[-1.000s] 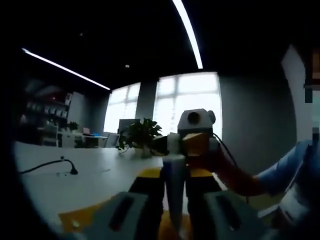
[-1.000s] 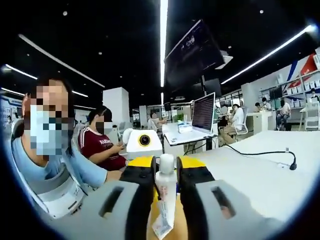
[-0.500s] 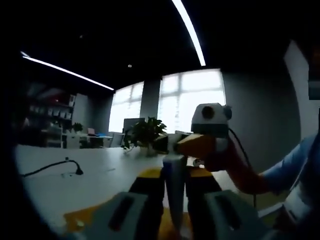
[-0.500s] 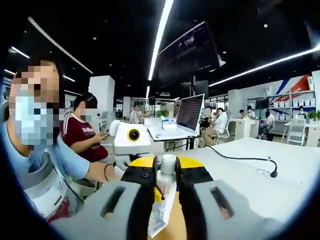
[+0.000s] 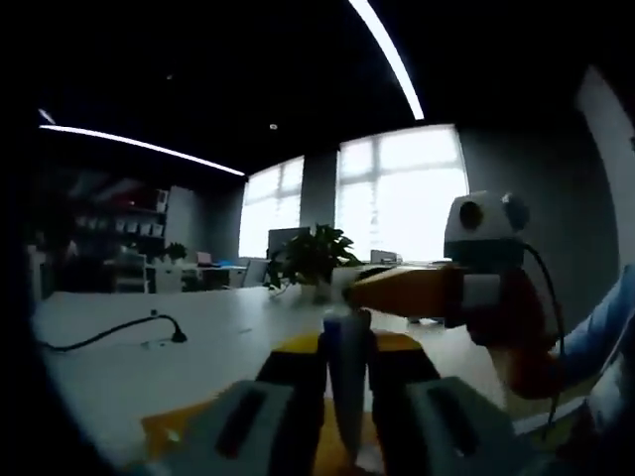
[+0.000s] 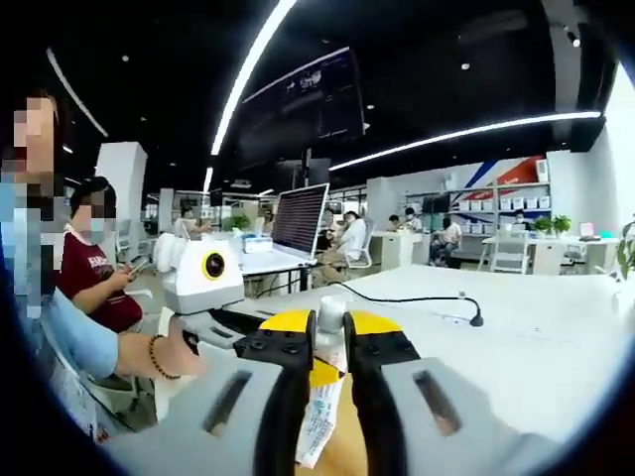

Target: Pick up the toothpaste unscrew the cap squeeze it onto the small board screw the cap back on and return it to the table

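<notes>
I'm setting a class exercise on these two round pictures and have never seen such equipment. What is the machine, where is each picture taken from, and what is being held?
There is no robot: a person holds a two-jaw gripper in each hand, each carrying its own fisheye camera. In the left gripper view, the left gripper grips the toothpaste tube's body. In the right gripper view, the right gripper is closed at the toothpaste tube's white cap. A white table lies beyond, with a black cable on it.

An open-plan office, it seems: long white tables [image 6: 516, 327], an open laptop [image 6: 301, 218], seated people [image 6: 347, 236] at desks, a hanging wall screen [image 6: 298, 109], ceiling light strips [image 6: 248, 69], shelving [image 5: 119, 258], large windows [image 5: 397, 198], a potted plant [image 5: 313, 260].
</notes>
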